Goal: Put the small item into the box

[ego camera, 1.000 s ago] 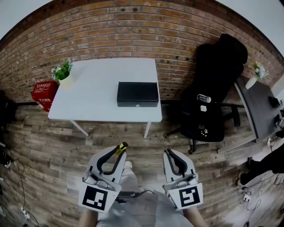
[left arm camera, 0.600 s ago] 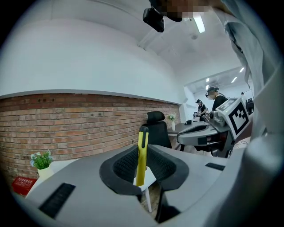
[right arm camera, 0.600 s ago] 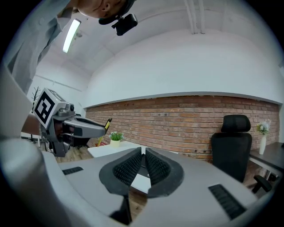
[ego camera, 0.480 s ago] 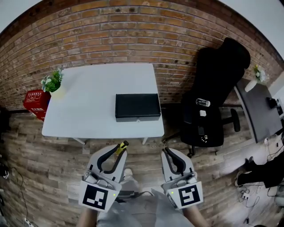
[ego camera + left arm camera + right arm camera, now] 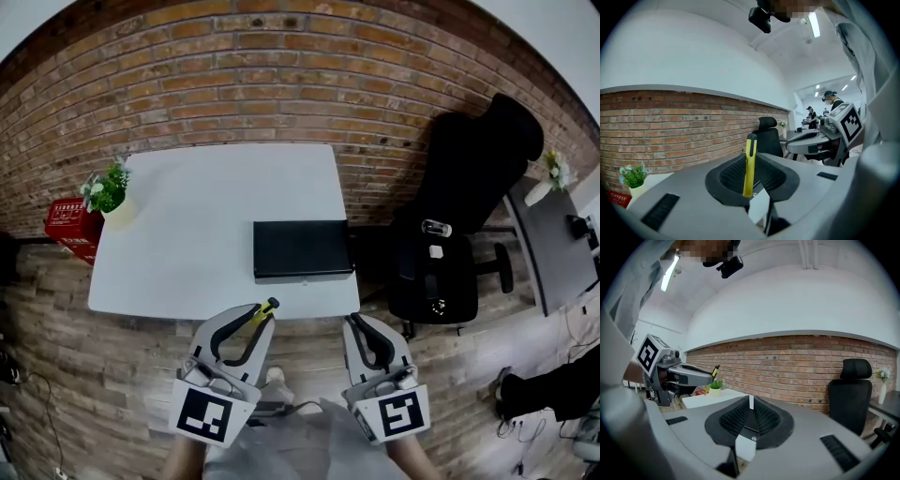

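A closed black box (image 5: 303, 249) lies near the front right of the white table (image 5: 187, 234). My left gripper (image 5: 259, 317) is shut on a slim yellow item with a black tip (image 5: 263, 311), held just before the table's front edge. In the left gripper view the yellow item (image 5: 749, 164) stands upright between the jaws. My right gripper (image 5: 357, 324) is shut with nothing in it, beside the left one. From the right gripper view the left gripper (image 5: 682, 375) and its yellow item (image 5: 714, 371) show at the left.
A small potted plant (image 5: 106, 191) stands at the table's left end. A red crate (image 5: 68, 224) sits on the floor to the left. A black office chair (image 5: 459, 216) is right of the table, a grey desk (image 5: 548, 246) beyond it. A brick wall (image 5: 281, 94) runs behind.
The table and box have come closer and lower in the head view as I walked toward them. Both grippers keep the same pose, the left still holding the yellow item.
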Available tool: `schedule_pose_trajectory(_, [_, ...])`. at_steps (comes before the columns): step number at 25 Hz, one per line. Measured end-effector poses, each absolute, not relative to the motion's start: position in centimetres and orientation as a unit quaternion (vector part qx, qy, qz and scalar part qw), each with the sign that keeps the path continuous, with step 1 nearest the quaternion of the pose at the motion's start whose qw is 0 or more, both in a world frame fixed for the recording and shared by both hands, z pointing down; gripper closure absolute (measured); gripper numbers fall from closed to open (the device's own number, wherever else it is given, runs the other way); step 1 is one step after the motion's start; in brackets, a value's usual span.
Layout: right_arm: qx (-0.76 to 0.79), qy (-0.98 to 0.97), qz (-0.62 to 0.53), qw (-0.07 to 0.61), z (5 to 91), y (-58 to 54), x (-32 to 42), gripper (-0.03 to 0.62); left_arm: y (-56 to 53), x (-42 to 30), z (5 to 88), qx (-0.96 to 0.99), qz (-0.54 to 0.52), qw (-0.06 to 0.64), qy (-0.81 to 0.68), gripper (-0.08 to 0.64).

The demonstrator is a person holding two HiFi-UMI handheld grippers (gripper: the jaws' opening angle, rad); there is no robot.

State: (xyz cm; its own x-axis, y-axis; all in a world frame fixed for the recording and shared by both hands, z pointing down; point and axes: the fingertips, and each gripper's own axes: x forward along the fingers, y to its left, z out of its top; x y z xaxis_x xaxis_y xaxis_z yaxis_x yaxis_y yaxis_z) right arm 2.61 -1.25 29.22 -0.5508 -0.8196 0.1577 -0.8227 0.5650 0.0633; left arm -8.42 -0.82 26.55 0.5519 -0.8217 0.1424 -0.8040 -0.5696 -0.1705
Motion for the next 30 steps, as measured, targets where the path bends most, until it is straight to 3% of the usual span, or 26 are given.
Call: schedule_pose_trajectory(30, [0.438,-0.895,-0.002,0.080,29.1,-7.7,1.8,0.535,-6.3,-7.8,26.9,-0.872,-0.119,0.047,0.473,0.489])
